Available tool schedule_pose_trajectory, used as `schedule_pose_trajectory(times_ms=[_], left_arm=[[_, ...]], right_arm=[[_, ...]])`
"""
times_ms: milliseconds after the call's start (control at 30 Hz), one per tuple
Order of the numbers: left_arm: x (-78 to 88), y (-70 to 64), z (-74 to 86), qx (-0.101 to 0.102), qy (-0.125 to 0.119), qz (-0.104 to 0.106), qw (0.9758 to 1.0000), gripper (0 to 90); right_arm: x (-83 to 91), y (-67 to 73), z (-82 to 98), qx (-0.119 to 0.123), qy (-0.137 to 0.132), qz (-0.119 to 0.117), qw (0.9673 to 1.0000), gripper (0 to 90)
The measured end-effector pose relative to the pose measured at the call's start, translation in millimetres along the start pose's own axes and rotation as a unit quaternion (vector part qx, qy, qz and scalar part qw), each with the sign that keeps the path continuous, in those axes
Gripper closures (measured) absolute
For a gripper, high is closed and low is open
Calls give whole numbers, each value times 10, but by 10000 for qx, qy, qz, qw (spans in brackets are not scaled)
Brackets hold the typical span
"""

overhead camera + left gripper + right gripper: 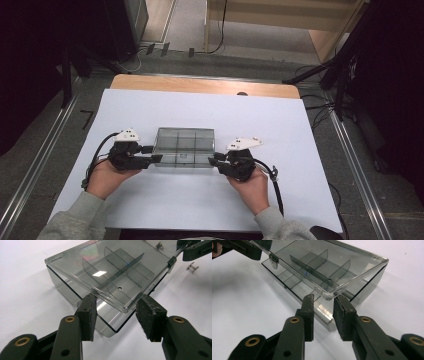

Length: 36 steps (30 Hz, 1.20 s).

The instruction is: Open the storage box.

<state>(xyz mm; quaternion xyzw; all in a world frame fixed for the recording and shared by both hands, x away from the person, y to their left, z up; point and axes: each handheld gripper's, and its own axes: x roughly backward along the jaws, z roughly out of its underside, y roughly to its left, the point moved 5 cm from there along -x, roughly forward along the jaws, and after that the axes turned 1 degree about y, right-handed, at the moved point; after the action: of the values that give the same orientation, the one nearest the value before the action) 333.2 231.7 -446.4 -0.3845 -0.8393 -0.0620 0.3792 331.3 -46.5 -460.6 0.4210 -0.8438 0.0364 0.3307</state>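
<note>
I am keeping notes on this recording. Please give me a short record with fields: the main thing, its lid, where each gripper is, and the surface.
thing: clear smoky box with dividers inside
lid: lifted at the near edge, not flat on the box
left gripper: at the box's left end, open around a lid corner
right gripper: at the box's right end, open around a lid corner
surface: white table
</note>
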Motion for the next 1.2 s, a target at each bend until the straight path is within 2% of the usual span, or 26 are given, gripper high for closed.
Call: schedule_pose_trajectory(times_ms=[67, 367, 567, 867, 1200], left_arm=[[14, 3, -16, 114, -53, 10, 9999, 510], [34, 32, -63, 259, -102, -103, 9996, 407], [31, 39, -121, 212, -176, -131, 9995, 386], [59, 66, -168, 142, -261, -227, 9993, 381], [68, 92, -265, 55, -433, -330, 9985, 445]], right_arm=[[7, 4, -22, 20, 7, 18, 10000, 705], [48, -27, -81, -84, -50, 99, 9999, 673], [81, -71, -140, -11, -135, 215, 9997, 647], [97, -63, -207, 164, -191, 290, 9993, 664], [134, -90, -326, 287, -331, 354, 9984, 676]])
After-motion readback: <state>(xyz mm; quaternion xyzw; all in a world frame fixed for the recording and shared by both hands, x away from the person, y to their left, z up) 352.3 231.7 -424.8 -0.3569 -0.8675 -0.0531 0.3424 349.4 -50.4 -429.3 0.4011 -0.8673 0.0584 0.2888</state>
